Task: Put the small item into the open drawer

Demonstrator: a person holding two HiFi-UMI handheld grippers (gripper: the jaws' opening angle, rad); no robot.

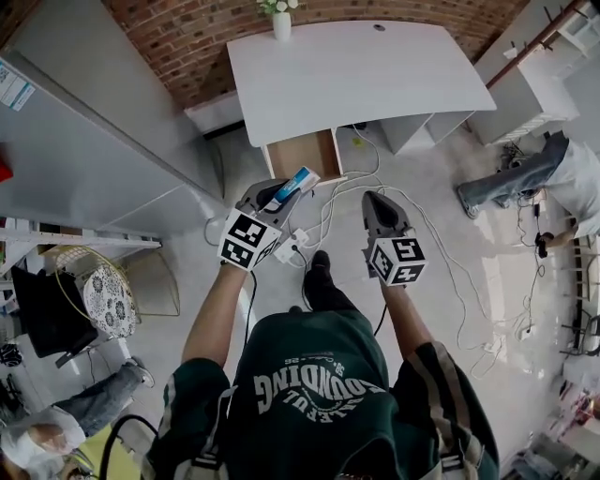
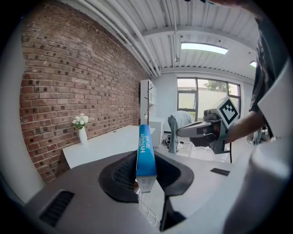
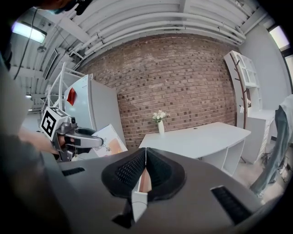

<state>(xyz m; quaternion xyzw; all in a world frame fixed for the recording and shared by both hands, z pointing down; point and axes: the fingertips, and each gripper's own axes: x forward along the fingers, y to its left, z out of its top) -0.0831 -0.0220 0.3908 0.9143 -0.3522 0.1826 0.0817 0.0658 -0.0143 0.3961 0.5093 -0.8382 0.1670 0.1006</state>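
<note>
A small blue box (image 1: 292, 185) is pinched in my left gripper (image 1: 281, 194), which is shut on it just in front of the open wooden drawer (image 1: 302, 153) of the white desk (image 1: 356, 70). In the left gripper view the blue box (image 2: 145, 153) stands on edge between the black pads (image 2: 120, 176), with the desk (image 2: 110, 144) ahead. To its right and level with it, my right gripper (image 1: 378, 208) is shut with nothing in it; its jaws (image 3: 145, 165) meet in the right gripper view. The drawer is not visible in either gripper view.
A white vase of flowers (image 1: 281, 19) stands at the desk's far edge. Cables and a power strip (image 1: 302, 239) lie on the floor under the grippers. A grey fridge (image 1: 94, 141) and a wire chair (image 1: 103, 295) stand at left. A person (image 1: 534, 178) crouches at right.
</note>
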